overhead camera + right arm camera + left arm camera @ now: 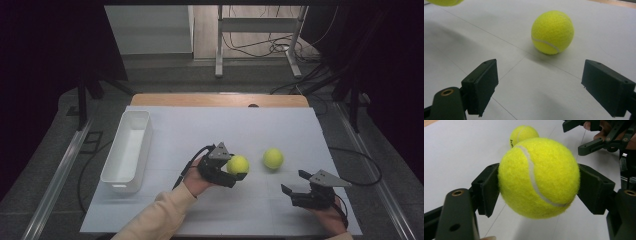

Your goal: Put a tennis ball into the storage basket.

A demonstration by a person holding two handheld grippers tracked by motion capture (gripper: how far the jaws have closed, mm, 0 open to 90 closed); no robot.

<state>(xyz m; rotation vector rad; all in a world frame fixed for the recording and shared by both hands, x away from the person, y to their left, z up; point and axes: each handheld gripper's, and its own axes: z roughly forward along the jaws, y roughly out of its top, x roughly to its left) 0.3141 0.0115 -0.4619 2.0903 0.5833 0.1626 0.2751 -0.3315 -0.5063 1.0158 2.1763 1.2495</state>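
Yellow ball point(539, 177), seam in close-up

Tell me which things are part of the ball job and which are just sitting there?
In the job:
- held tennis ball, clamped in the left gripper
- second tennis ball on the table, ahead of the open right gripper
- white bin, probably where the balls go

Just there:
- metal frame legs
- floor cables
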